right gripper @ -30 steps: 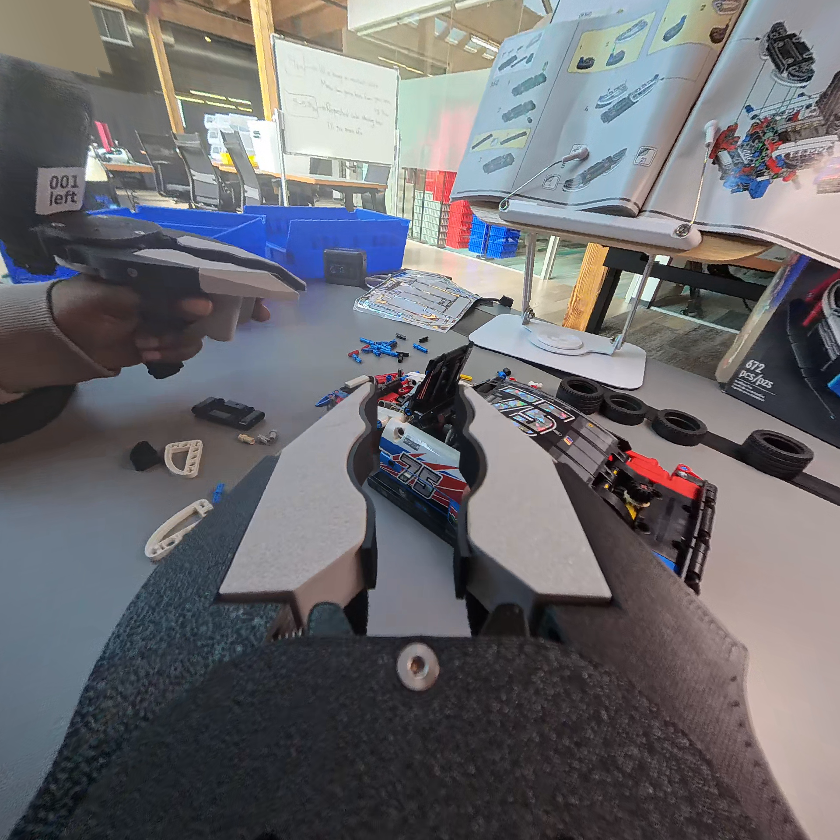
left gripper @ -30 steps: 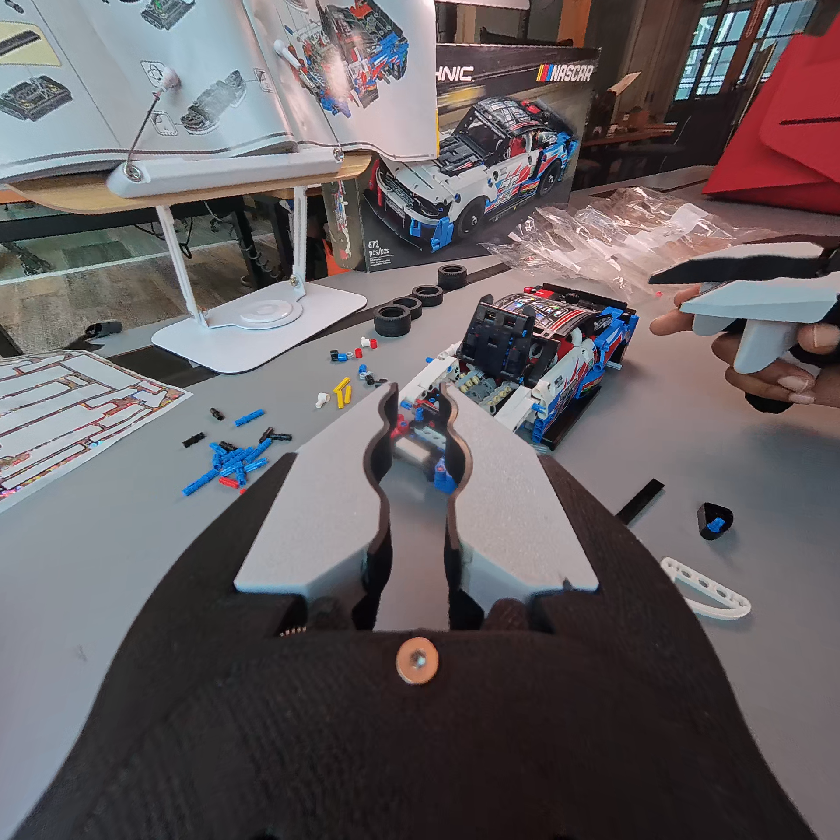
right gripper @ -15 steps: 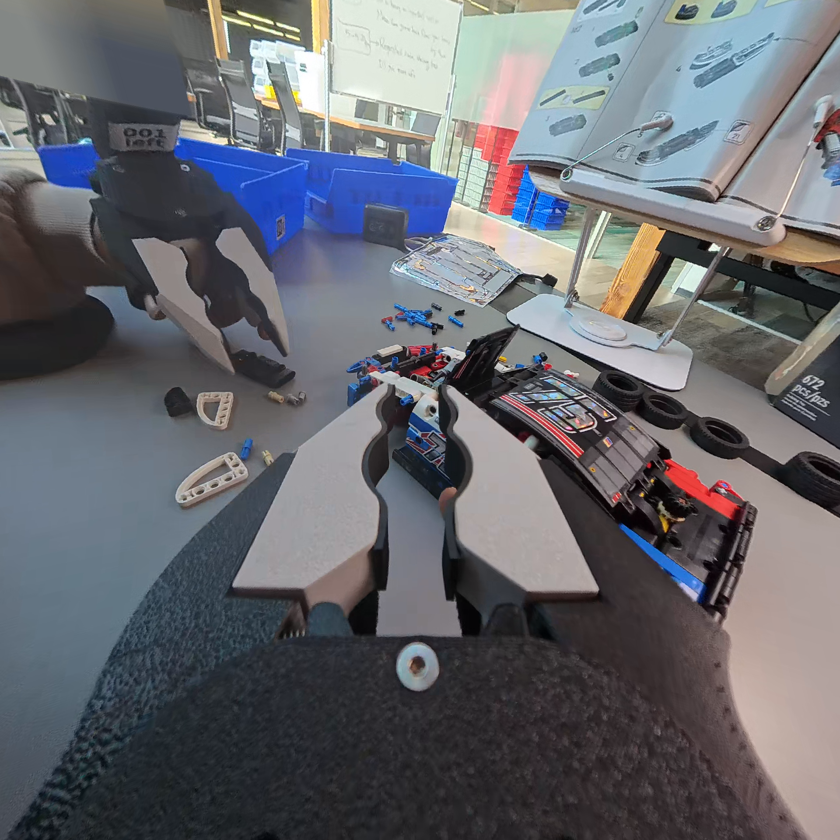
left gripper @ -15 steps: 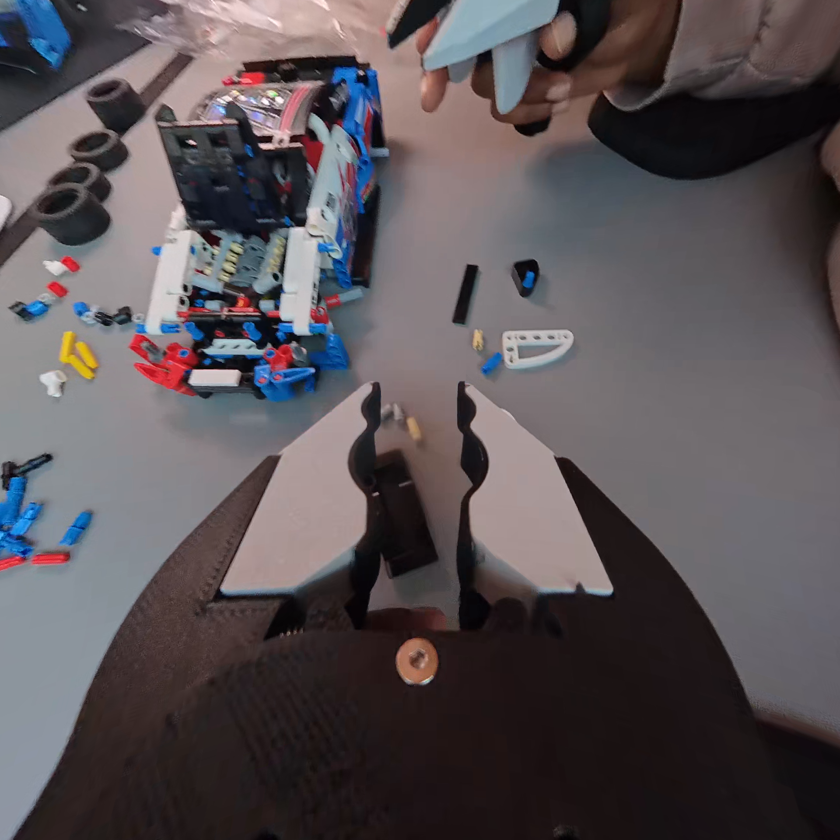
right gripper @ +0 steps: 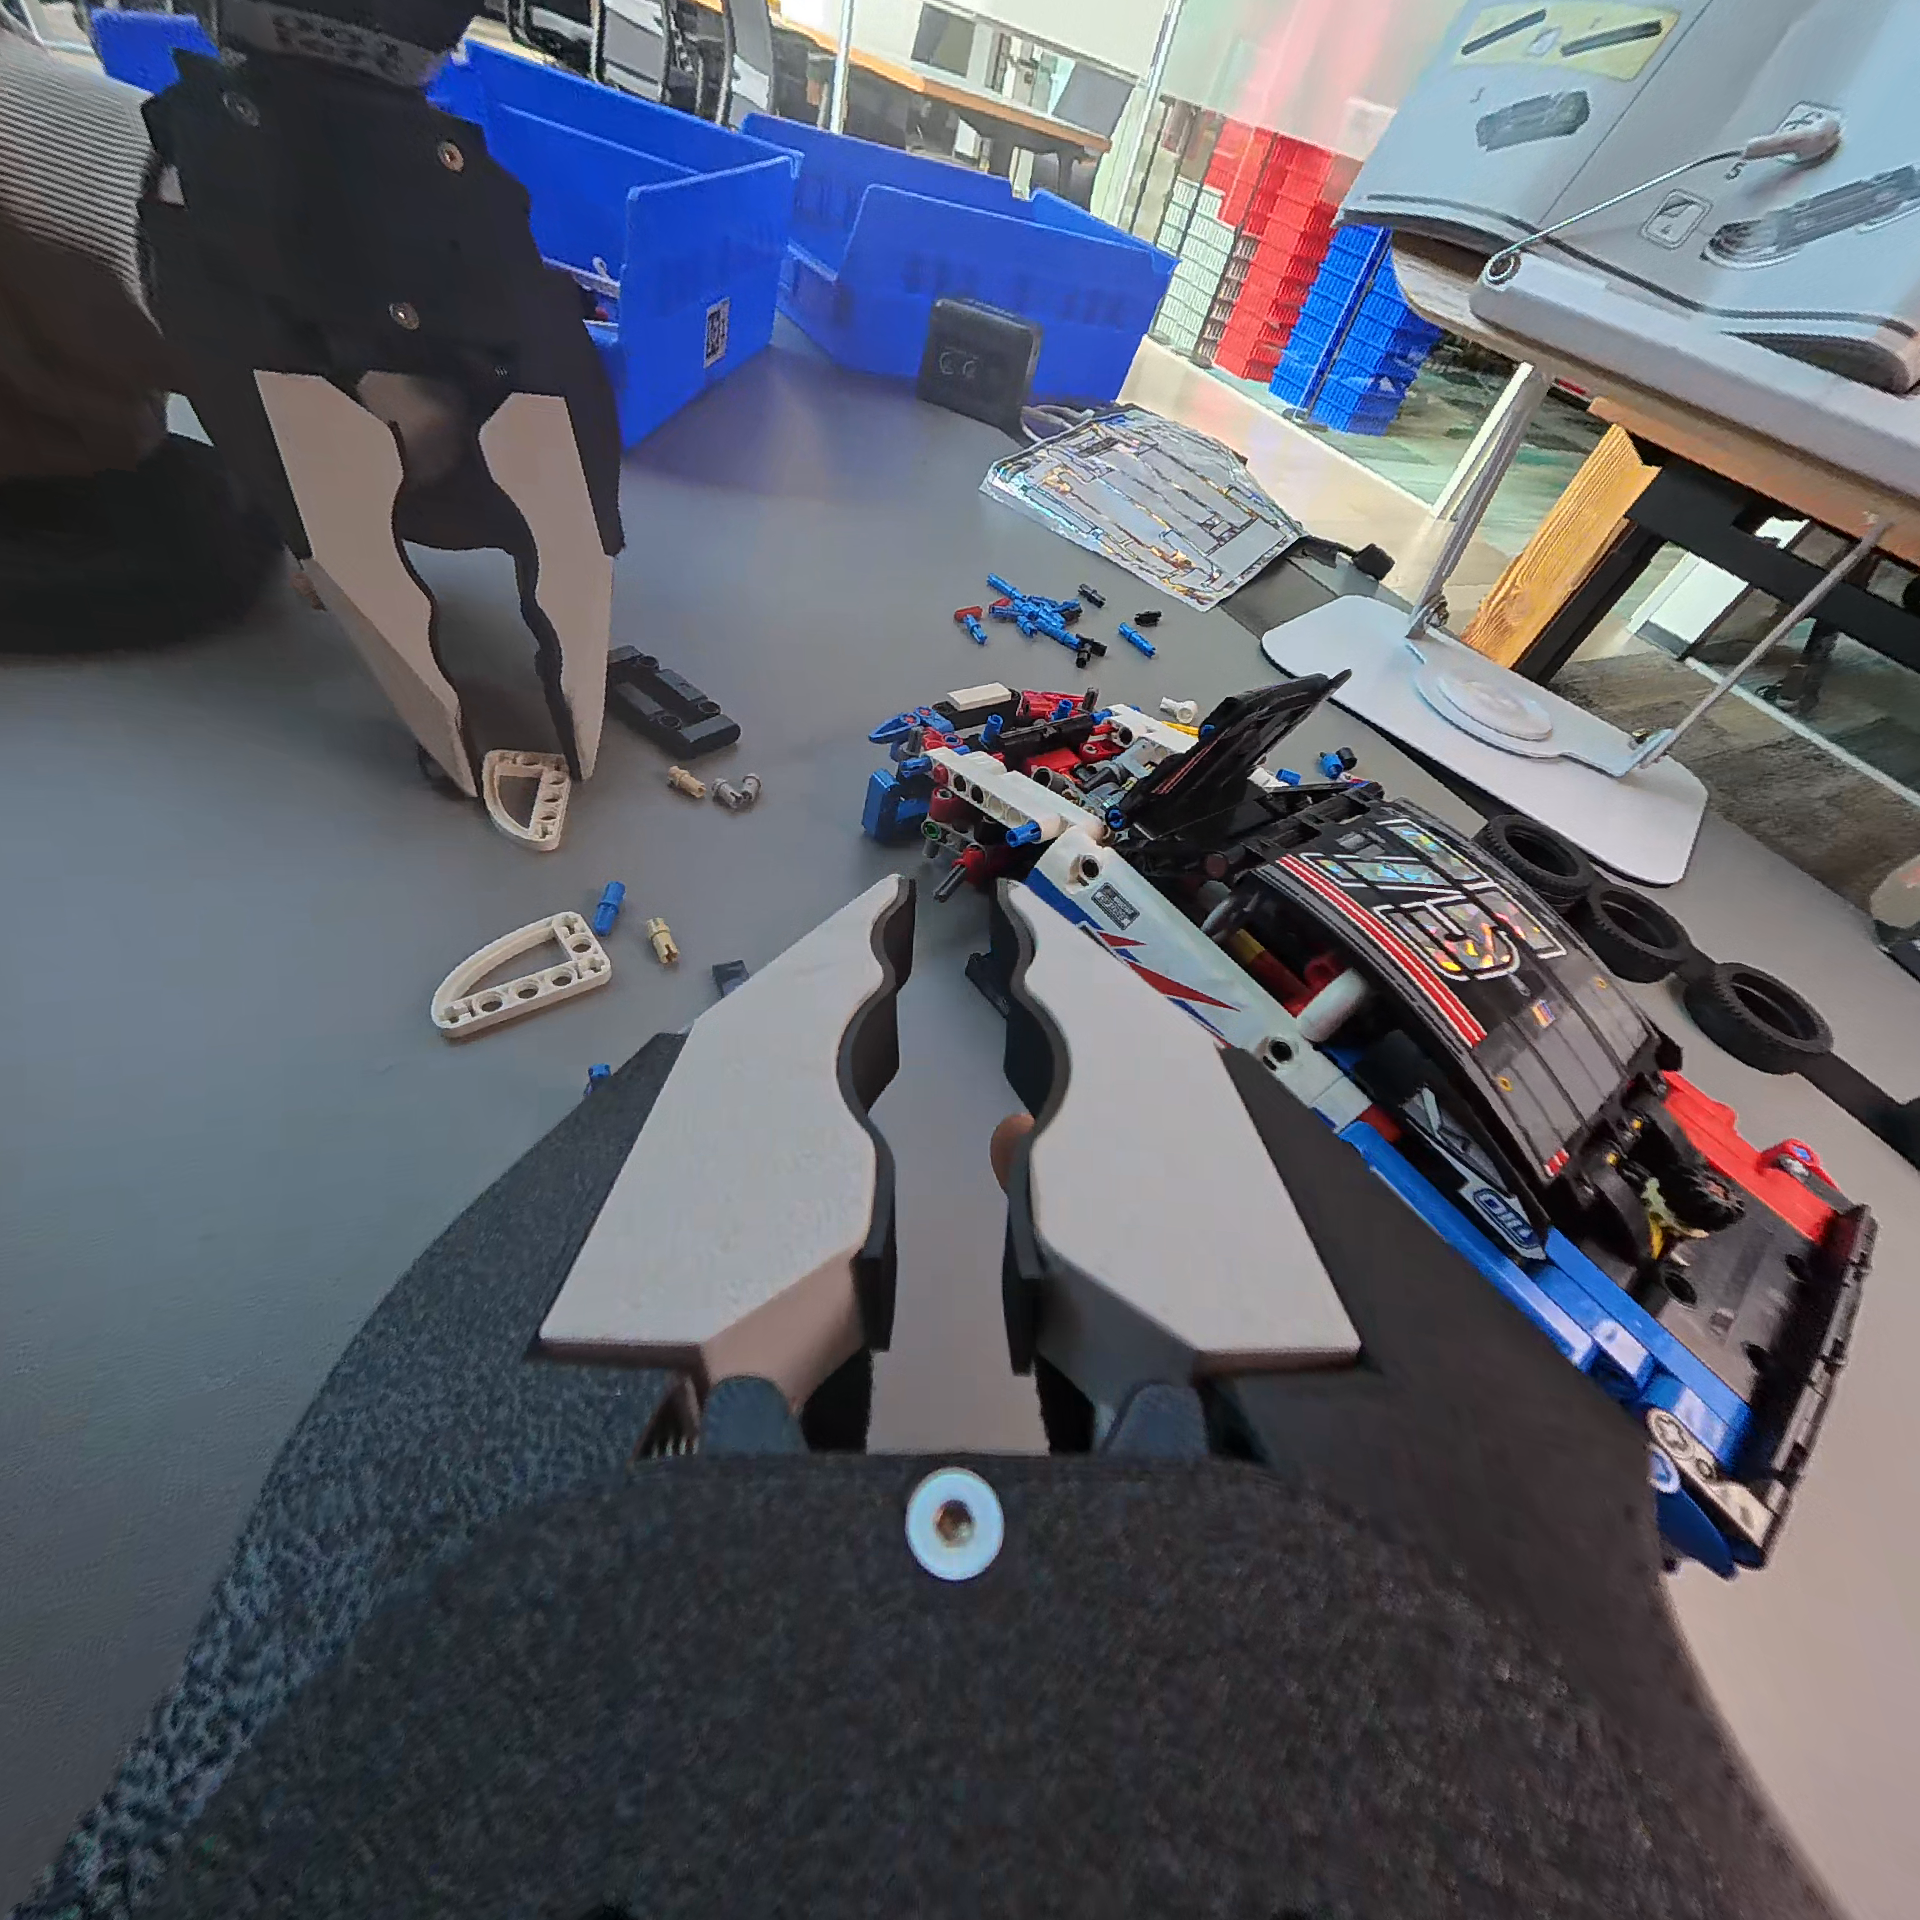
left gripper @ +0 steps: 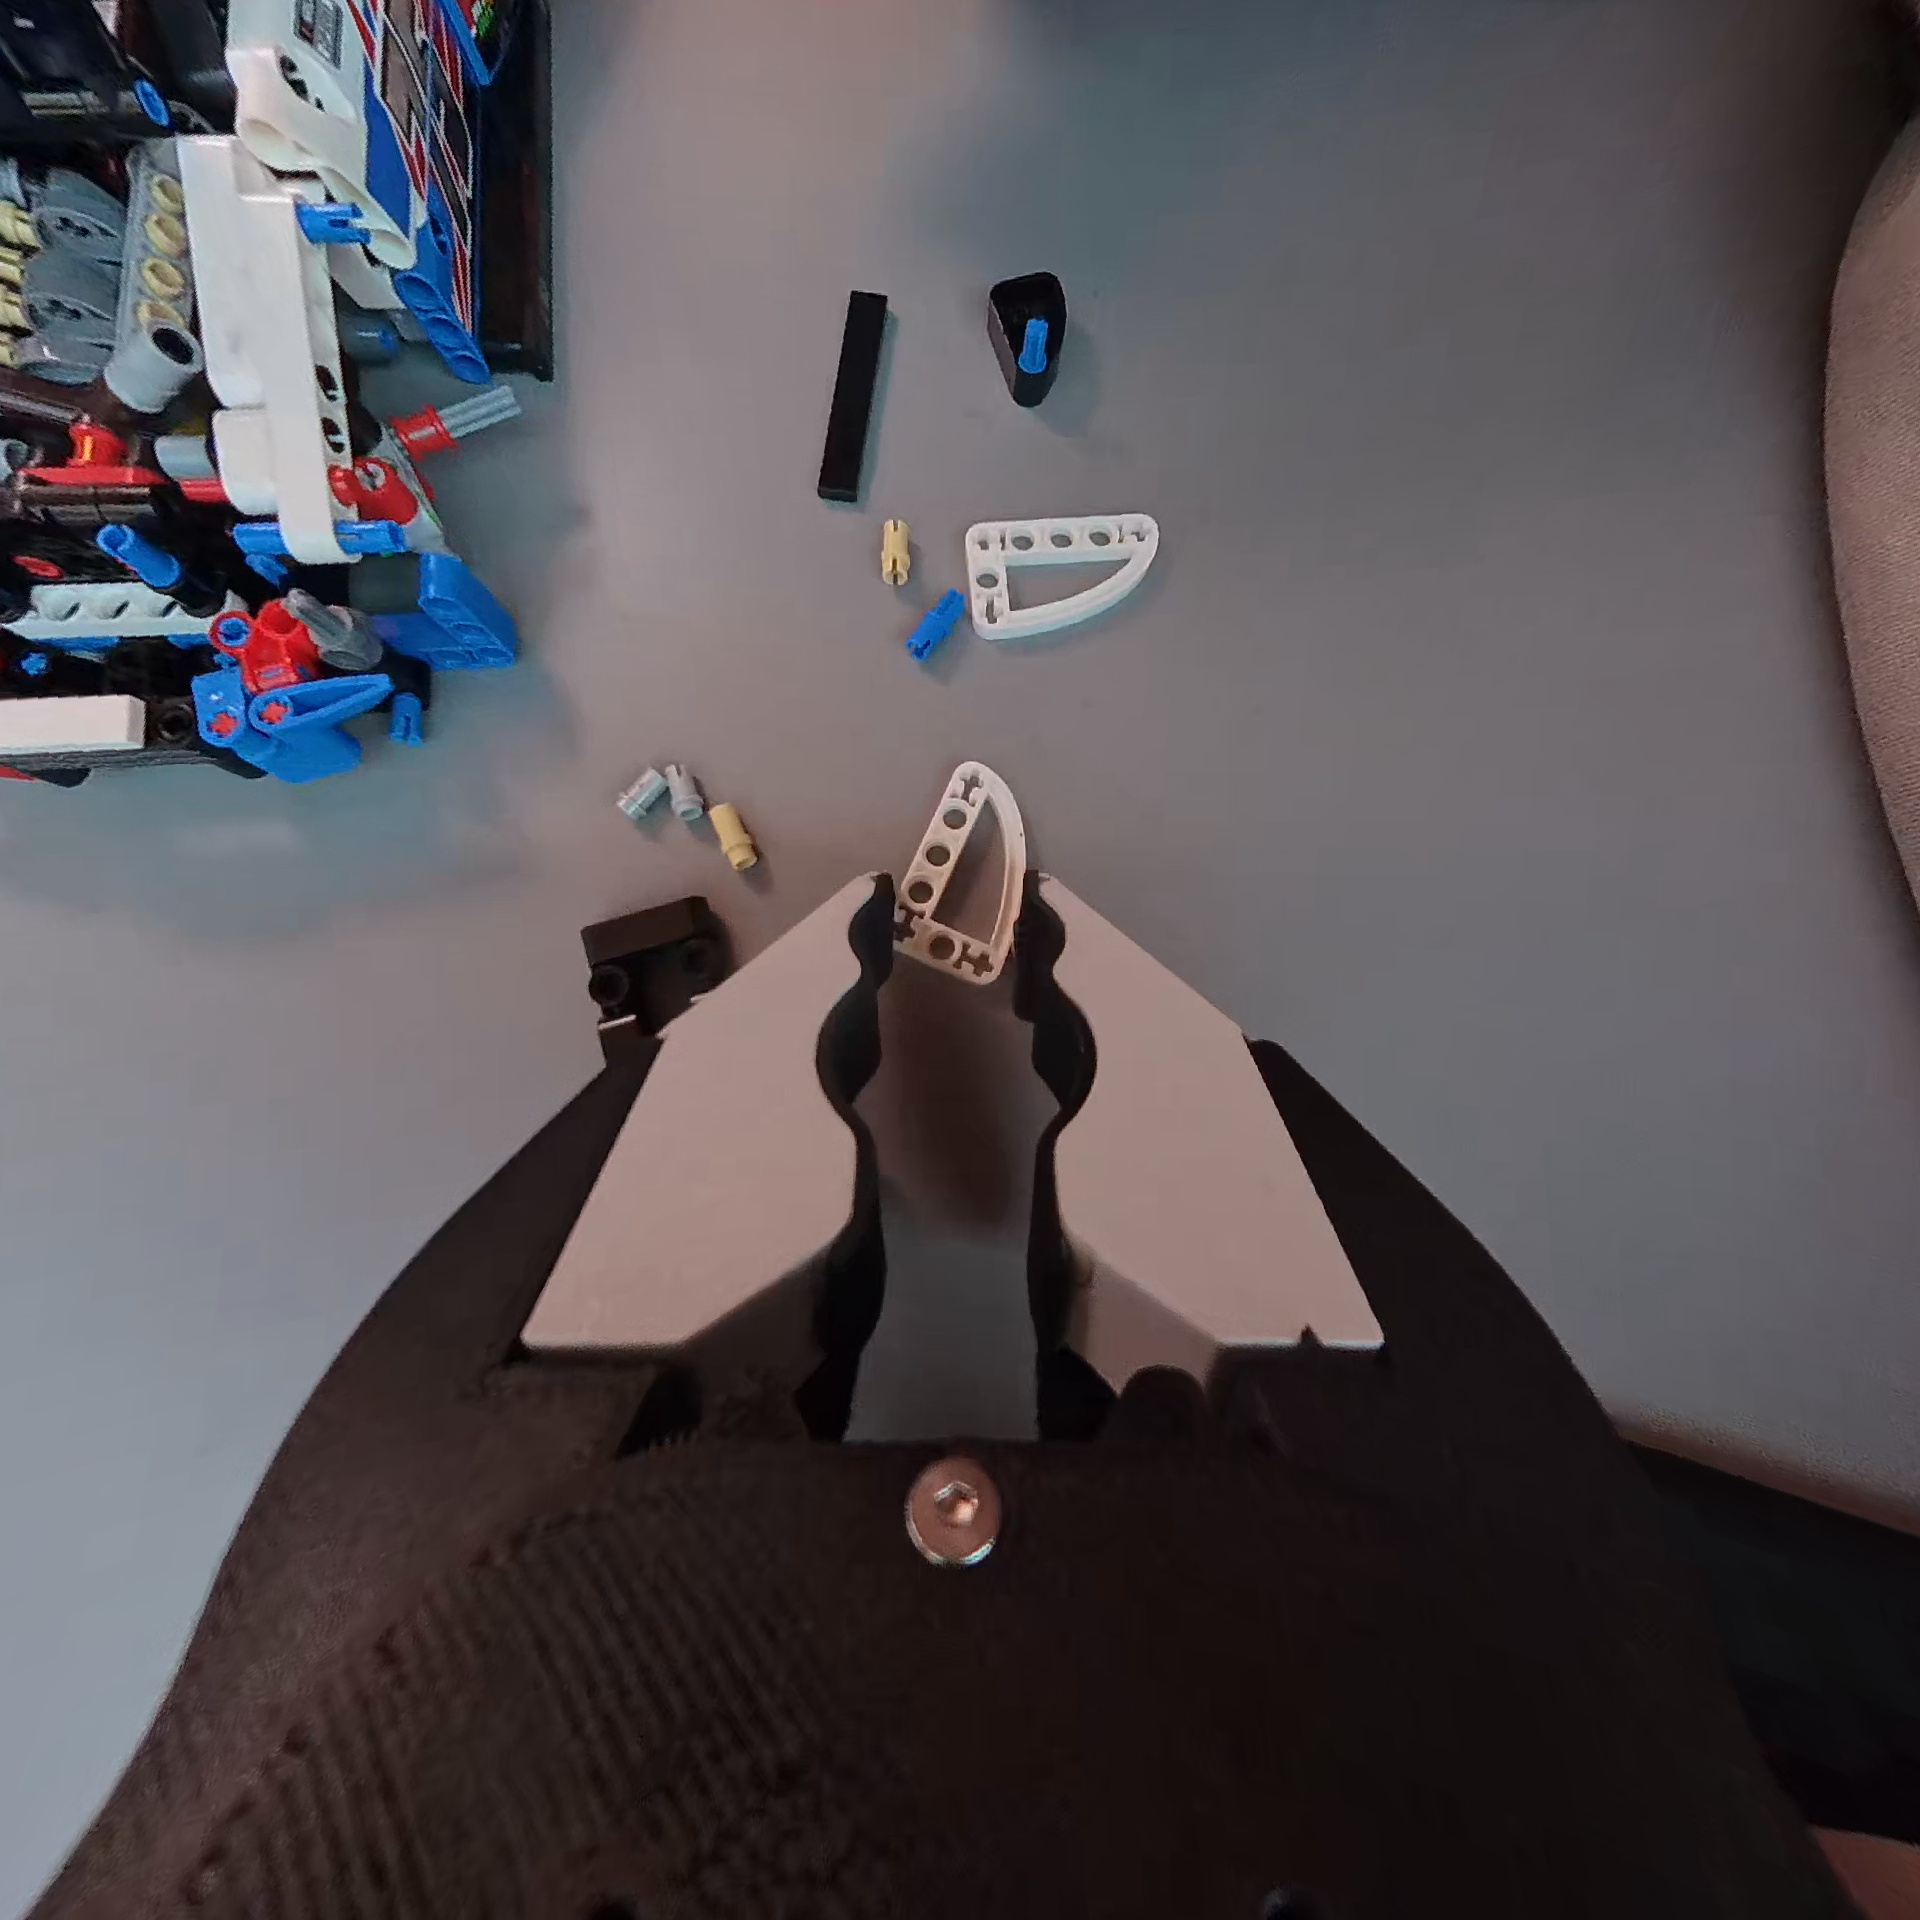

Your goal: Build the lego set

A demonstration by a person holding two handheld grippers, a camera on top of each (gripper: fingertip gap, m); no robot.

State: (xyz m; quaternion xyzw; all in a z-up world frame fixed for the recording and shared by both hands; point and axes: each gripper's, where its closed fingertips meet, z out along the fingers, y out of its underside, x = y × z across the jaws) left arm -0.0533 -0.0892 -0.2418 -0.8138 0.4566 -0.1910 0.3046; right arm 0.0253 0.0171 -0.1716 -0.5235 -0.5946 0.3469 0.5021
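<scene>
On our left, the left gripper (left gripper: 953,896) points down at the grey table (left gripper: 1455,727), its tips on either side of a white curved lego panel (left gripper: 961,878) that stands tilted on edge; the jaws touch the panel's sides, so we read this as a pinch. A second white panel (left gripper: 1060,571) lies flat beyond it, near a black bar (left gripper: 854,395) and small pins. Further right, the partly built lego car (right gripper: 1351,966) sits on the table with four loose tyres (right gripper: 1631,930) beside it. Our right gripper (right gripper: 956,904) hovers beside the car's flank, jaws slightly parted and holding nothing.
</scene>
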